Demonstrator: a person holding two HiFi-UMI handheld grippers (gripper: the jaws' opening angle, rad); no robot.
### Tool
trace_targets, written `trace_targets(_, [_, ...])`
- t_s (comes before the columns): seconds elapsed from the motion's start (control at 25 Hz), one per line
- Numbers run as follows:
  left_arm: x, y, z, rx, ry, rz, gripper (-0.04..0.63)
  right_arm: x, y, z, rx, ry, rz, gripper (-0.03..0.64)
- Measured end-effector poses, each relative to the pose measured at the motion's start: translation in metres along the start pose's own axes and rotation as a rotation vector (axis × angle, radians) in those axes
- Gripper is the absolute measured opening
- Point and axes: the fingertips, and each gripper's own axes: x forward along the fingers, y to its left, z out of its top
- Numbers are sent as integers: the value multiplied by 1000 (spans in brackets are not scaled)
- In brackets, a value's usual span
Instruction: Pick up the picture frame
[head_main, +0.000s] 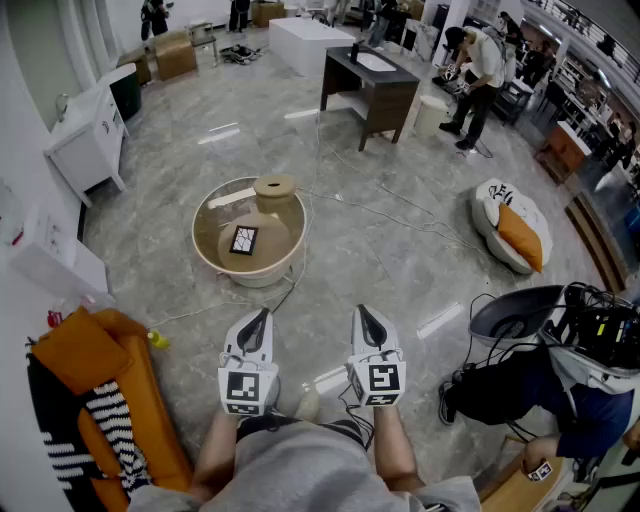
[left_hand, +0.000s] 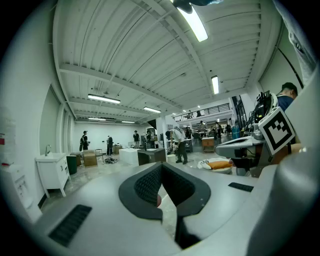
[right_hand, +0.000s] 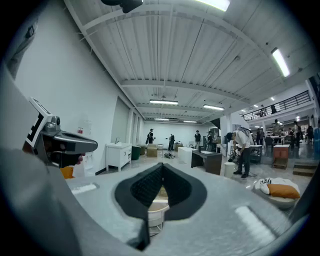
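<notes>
A small black picture frame (head_main: 243, 240) lies flat on the lower shelf of a round glass-topped table (head_main: 225, 264), seen in the head view a few steps ahead of me. Both grippers hang near my body, well short of the table. My left gripper (head_main: 262, 314) is shut with nothing between its pads. My right gripper (head_main: 361, 311) is shut and empty too. In the right gripper view the round table (right_hand: 155, 212) shows just past the closed jaws; the frame itself is hidden there. The left gripper view shows only floor and the far room beyond its pads.
A tan round box (head_main: 275, 187) stands on the table's glass top. An orange sofa with a striped cushion (head_main: 105, 400) lies at my left. A dark desk (head_main: 370, 88), a white cabinet (head_main: 88, 140), a floor cushion (head_main: 512, 225) and cables surround the open marble floor. A person (head_main: 480, 70) works beyond the desk.
</notes>
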Motion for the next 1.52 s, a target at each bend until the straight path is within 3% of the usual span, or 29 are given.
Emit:
trace_targets(0.36, [9, -20, -1, 7, -8, -31, 17, -10, -11, -14, 7, -19, 4, 0])
trace_targets(0.56, [24, -44, 15, 8, -10, -60, 17, -23, -40, -7, 15, -16, -22, 0])
trace_targets(1.08, [80, -97, 24, 24, -34, -217, 17, -33, -85, -17, 15, -6, -125, 0])
trace_targets(1.52, [169, -88, 18, 31, -42, -248, 17, 37, -135, -32, 35, -4, -157, 0])
